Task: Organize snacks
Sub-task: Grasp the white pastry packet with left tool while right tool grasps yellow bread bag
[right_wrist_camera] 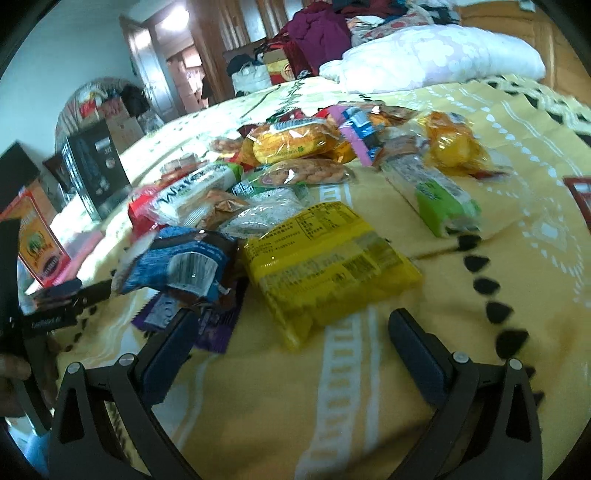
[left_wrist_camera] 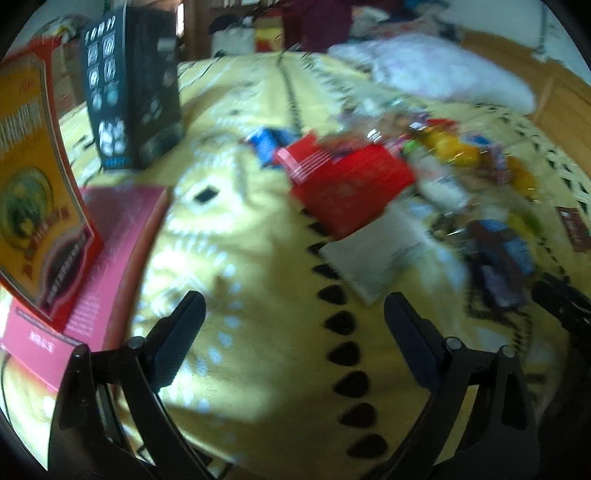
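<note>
Both claws, left claw [left_wrist_camera: 291, 332] and right claw [right_wrist_camera: 291, 339], gape empty over crinkly plastic snack packets [right_wrist_camera: 328, 258] on fuzzy blanket [right_wrist_camera: 369, 406].

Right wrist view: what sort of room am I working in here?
Most likely a bedroom. The snacks lie on a bed under a yellow patterned blanket, with a white pillow at its far end and clothes heaped beyond it.

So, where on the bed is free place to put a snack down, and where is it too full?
Bare blanket lies between the right gripper and the yellow packet, and right of the green packet. In the left view, blanket is free between the pink box and the red box. The snack pile is crowded.
</note>
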Available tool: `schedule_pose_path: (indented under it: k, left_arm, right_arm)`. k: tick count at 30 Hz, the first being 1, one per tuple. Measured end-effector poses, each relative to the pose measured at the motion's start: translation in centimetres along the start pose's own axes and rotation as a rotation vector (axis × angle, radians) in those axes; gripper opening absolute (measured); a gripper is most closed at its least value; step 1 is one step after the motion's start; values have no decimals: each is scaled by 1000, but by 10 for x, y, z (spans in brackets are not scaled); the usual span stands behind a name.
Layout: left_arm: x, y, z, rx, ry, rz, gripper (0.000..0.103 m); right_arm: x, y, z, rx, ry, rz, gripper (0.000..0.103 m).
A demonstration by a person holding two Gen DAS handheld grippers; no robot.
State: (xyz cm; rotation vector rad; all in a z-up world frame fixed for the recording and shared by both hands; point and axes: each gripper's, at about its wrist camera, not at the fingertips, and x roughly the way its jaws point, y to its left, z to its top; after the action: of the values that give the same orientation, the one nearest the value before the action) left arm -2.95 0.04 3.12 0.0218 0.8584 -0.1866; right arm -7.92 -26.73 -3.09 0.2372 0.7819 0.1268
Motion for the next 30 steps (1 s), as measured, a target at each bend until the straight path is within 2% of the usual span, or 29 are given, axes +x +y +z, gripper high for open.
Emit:
schedule_pose_path:
  k: [3, 6, 9, 10, 11, 12, 14, 16, 21, 25, 26, 28, 30]
  left_arm:
    - [-1, -14, 14, 70, -30, -51, 97]
    - [22, -33, 27, 167, 15, -91, 96]
    - [44, -44, 28, 227, 89, -97, 75]
    - [48, -44, 27, 224, 110, -108, 73]
    - [50, -42, 28, 211, 111, -116, 72]
    - [49, -42, 29, 207, 112, -121, 64]
    - [45, -44, 29, 215, 117, -125, 58]
    - [37, -46, 25, 209, 131, -151, 43]
    - [11, -32, 9, 129, 135, -191, 42]
    - [6, -17, -3, 69, 138, -177, 42]
    - [7, -14, -6, 55, 141, -178, 42]
    - [7, -14, -7, 46, 141, -182, 42]
    - [7, -17, -5, 50, 145, -196, 42]
  right_arm:
    - [-11, -7, -2, 62, -9, 39, 103]
    - [-20, -9, -5, 85, -13, 58, 103]
    - [-26, -8, -6, 85, -5, 64, 103]
    - [-29, -7, -7, 82, -4, 67, 103]
    - [-29, -7, -7, 79, -2, 68, 103]
    - [-31, -6, -8, 75, -1, 68, 103]
    - [-32, -3, -10, 68, 1, 64, 103]
    - [-31, -2, -10, 61, 11, 62, 103]
    - [-35, 2, -9, 53, 46, 97, 103]
    - [-44, 6, 1, 12, 66, 122, 103]
    - [-44, 8, 7, -10, 61, 99, 103]
    - [-38, 11, 20, -74, 70, -2, 103]
    - [-23, 12, 35, -135, 132, -102, 103]
